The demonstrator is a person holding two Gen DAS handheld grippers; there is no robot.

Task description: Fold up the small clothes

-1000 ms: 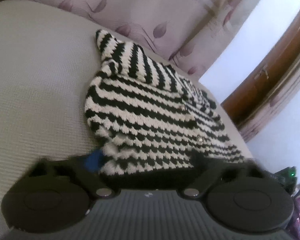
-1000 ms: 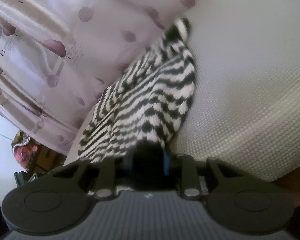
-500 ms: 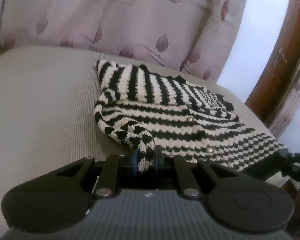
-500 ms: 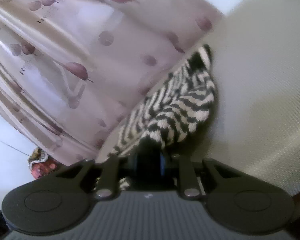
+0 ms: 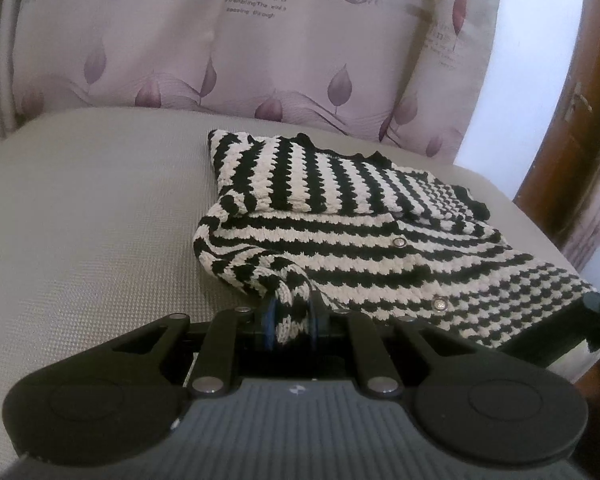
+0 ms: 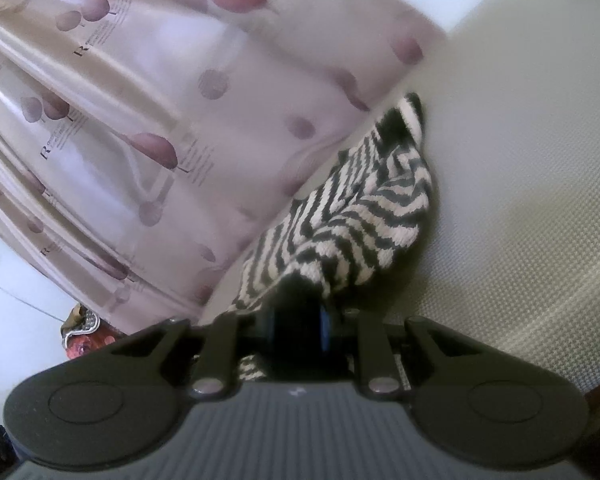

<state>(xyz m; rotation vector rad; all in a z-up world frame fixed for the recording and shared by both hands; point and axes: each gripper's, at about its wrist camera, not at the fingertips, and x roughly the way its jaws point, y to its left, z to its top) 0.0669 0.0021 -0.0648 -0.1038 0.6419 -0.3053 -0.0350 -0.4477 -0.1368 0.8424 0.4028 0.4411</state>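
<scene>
A small black-and-white striped knit cardigan [image 5: 360, 224] with metal buttons lies on a beige cushioned surface [image 5: 84, 216], one sleeve folded across its top. My left gripper [image 5: 292, 320] is shut on the near left corner of its hem and lifts it slightly. My right gripper [image 6: 298, 320] is shut on the other near corner of the cardigan [image 6: 352, 216]; it also shows at the right edge of the left wrist view [image 5: 596, 312].
A pale purple curtain [image 5: 260, 40] with leaf prints hangs behind the cushion's far edge. A brown wooden door frame [image 5: 572, 128] stands at the right. Bare cushion stretches left of the cardigan. The cushion's edge drops off near the right gripper.
Both grippers have pulled back and up with the hem corners pinched. The left gripper, open a second ago, has shut on the hem; the cardigan's near edge is bunched and raised.
</scene>
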